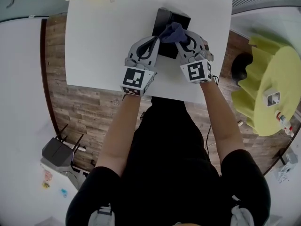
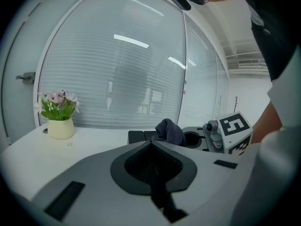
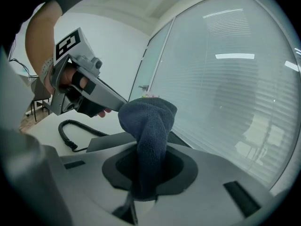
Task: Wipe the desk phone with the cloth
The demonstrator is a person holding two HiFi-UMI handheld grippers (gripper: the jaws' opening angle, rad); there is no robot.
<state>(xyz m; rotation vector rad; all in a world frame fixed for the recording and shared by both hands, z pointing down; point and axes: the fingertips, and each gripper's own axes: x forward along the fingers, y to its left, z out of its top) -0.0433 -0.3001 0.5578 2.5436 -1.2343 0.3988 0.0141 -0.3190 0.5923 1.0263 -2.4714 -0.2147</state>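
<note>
The right claw [image 1: 182, 42] pinches the bunched cloth [image 1: 173, 32] over the phone [image 1: 165, 19] on the tabletop [image 1: 103, 41] — poised to rub it — while the left claw [image 1: 155, 40], closed and empty, hovers alongside, perhaps to steady it.

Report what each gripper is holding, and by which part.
Right gripper pinches the dark blue cloth by its lower end; the rest bunches above the jaws. Left gripper is shut with nothing between its jaws, its tips close beside the cloth.
</note>
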